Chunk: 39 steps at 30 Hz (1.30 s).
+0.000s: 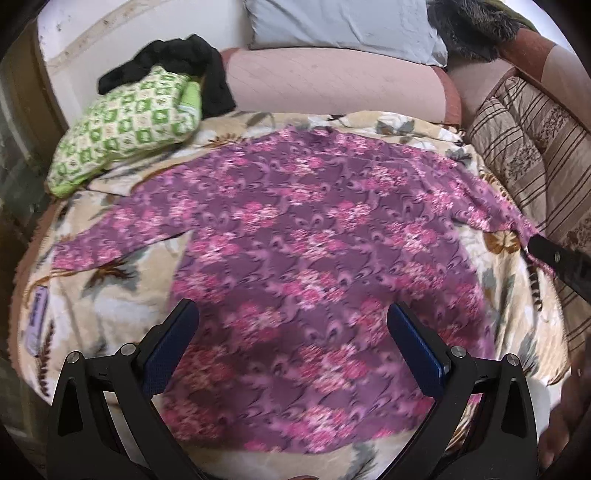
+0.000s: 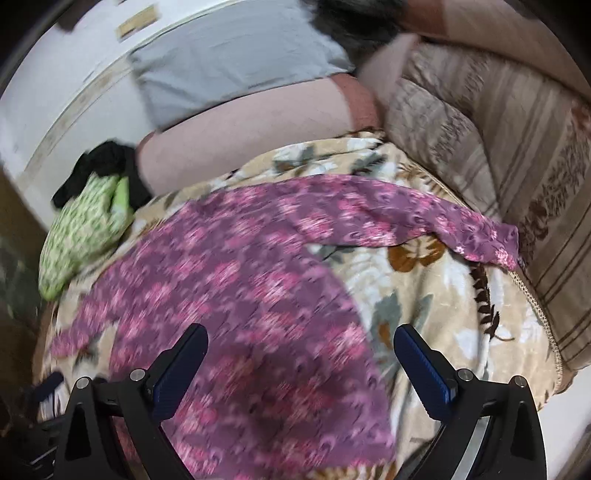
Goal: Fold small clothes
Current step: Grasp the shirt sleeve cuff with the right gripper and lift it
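left wrist view: i see my left tongs point(image 1: 291, 332) spread wide, grasping nothing, hovering over the lower part of the purple floral top point(image 1: 295, 240). the top lies spread flat on the leaf-print blanket point(image 1: 388, 123) covering the bed, one sleeve out to each side. a green patterned cloth point(image 1: 125, 125) sits at the blanket's far left with a black garment point(image 1: 184, 59) partly on it. a pink bolster point(image 1: 332, 81) and a pale blue pillow point(image 1: 343, 22) lie beyond.

right wrist view: my right tongs point(image 2: 301, 354) are also released, jaws wide apart, above the top's right edge point(image 2: 229, 280) and bare blanket point(image 2: 443, 325). the right sleeve point(image 2: 424, 221) stretches toward a striped cushion point(image 2: 517, 147).
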Motion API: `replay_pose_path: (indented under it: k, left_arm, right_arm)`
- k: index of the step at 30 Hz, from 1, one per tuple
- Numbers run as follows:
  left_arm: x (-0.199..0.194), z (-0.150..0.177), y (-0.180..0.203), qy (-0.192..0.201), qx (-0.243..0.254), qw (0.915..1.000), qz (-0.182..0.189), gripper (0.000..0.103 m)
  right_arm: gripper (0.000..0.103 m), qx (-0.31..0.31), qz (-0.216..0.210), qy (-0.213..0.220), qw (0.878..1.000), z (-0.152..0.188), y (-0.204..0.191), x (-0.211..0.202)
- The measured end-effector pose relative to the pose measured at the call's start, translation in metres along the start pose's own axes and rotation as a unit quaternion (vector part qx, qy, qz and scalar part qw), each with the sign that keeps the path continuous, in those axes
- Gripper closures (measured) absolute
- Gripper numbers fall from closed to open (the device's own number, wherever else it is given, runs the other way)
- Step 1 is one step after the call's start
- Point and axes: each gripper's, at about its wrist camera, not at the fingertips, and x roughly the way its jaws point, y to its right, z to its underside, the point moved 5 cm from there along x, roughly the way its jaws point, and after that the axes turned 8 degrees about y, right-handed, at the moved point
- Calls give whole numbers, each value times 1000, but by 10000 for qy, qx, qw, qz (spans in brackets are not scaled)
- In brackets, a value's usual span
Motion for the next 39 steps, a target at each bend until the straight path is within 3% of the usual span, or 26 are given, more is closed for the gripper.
replay_pose_path:
  k: [5,8,10,13,15,18,19,20,21,23,26,30,34,37,39]
  left_arm:
    - [44,-3,24,-235,-201,9990,334,1]
    - [61,-2,46,-369,-124,9980,498,1]
    - [67,1,58,-435,-31,9972,608,1]
    - [74,5,69,-466,133,9968,643,1]
    - [76,10,72,-518,158,9962,680,1]
    - [80,15,72,-610,147,9956,692,1]
    - [80,16,72,-622,138,9956,695,1]
    - [80,17,71,-623,133,9956,688,1]
    - [79,18,70,-625,133,9957,677,1]
    - [76,20,66,-605,144,9958,674,1]
    - [69,20,55,-524,103,9964,661,1]
    - [65,20,33,-462,-96,9967,654,1]
    - [65,21,0,-437,-450,9963,579,1]
    - [63,20,-36,-382,-749,9955,448,1]
    - [61,19,-60,-345,-915,9946,344,1]
  right_arm:
    - [5,1052,630,69,9924,-37,95,55]
    - [13,2032,724,-76,9764,-46,162,92]
    - [16,2741,839,-175,9579,-40,209,113]
    - [18,3052,968,-176,9472,-29,242,131]
    - [29,3435,752,-127,9360,-21,260,144]
    - [34,3784,601,147,9236,-33,280,148]
    - [38,3735,634,199,9252,-39,283,149]
    - [50,3623,718,183,9291,-45,285,153]
    - [72,3438,951,56,9342,-47,286,158]
    - [89,3244,1186,17,9385,-52,285,157]
    - [91,2461,1548,562,9551,-85,252,121]
    - [91,1352,1177,1516,9721,-140,169,52]
    - [91,-12,465,2088,9769,-168,48,1]
    - [91,-727,-477,2018,9756,-150,-42,-9]
    - [91,-1175,-1021,1830,9707,-120,-93,-7]
